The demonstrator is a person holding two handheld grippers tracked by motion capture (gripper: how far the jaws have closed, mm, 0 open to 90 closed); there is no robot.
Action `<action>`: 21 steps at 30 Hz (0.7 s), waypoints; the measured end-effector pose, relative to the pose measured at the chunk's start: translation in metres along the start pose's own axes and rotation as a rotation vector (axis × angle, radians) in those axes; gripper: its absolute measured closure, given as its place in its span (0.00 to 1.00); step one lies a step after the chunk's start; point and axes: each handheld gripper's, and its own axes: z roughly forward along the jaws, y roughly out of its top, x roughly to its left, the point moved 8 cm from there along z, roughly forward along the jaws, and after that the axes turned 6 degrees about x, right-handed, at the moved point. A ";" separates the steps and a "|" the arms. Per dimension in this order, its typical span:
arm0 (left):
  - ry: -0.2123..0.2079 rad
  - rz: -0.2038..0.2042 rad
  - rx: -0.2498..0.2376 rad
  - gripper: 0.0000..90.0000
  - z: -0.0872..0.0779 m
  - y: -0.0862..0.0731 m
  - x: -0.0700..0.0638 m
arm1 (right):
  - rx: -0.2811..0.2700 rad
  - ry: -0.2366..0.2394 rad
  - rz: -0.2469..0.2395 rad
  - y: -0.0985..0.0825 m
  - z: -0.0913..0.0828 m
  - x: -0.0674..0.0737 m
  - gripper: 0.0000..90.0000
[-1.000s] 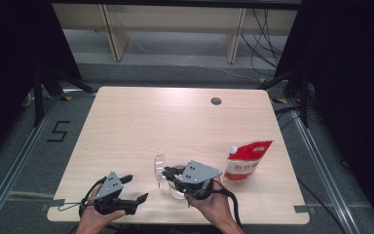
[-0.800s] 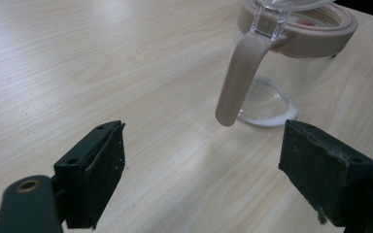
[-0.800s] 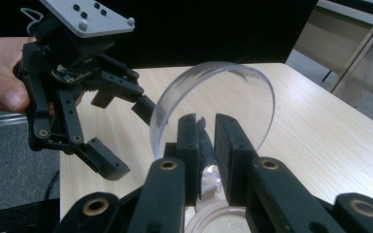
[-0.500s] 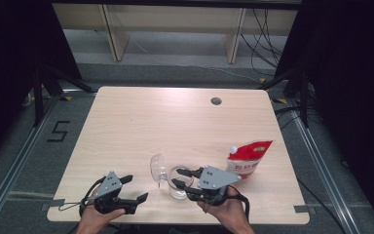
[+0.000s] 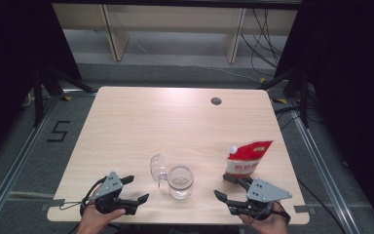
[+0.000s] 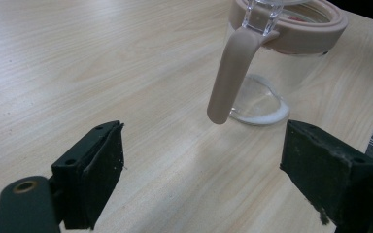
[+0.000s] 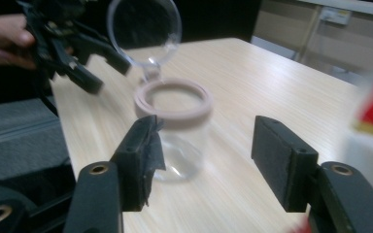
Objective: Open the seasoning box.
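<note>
A glass jar (image 5: 180, 182) stands near the front edge of a pale wooden table (image 5: 141, 126), its clear hinged lid (image 5: 156, 167) thrown back and standing upright on the side of the left gripper (image 5: 135, 189). A beige ring lines the jar's mouth, a beige clasp hangs down its side in the left gripper view, and a thin white residue lies at the bottom. To the jar's right, well apart, a red-and-white pouch (image 5: 247, 158) with a white cap stands upright.

The right gripper (image 5: 228, 187) sits between jar and pouch, close to the table's front edge. Its jaws have just been opening and now stand spread with nothing between them; in the right gripper view the jar shows beyond the gap, not inside it. The left gripper rests low at the front left corner, jaws spread wide and empty, pointing toward the jar.

With the jar open and both tools free, the work looks to be at the turn from opening the jar to fetching the pouch. The next move likely calls for the right gripper to swing toward the pouch and close on its upper part without tipping it, while the left steadies the jar.

Room is generous: the far half of the table lies bare save for a dark cable hole (image 5: 216, 101). The tight spots are the front edge, just below both hands, and the right edge, not far past the pouch.
</note>
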 end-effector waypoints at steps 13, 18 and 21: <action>-0.021 0.034 0.025 0.17 0.005 -0.004 -0.001 | 0.056 -0.196 0.138 -0.047 -0.039 -0.060 0.20; -0.025 0.047 0.030 0.17 0.006 -0.003 -0.001 | 0.090 -0.218 0.164 -0.064 -0.038 -0.080 0.18; -0.025 0.023 0.032 0.17 0.006 -0.004 -0.002 | 0.099 -0.215 0.208 -0.070 -0.037 -0.088 0.17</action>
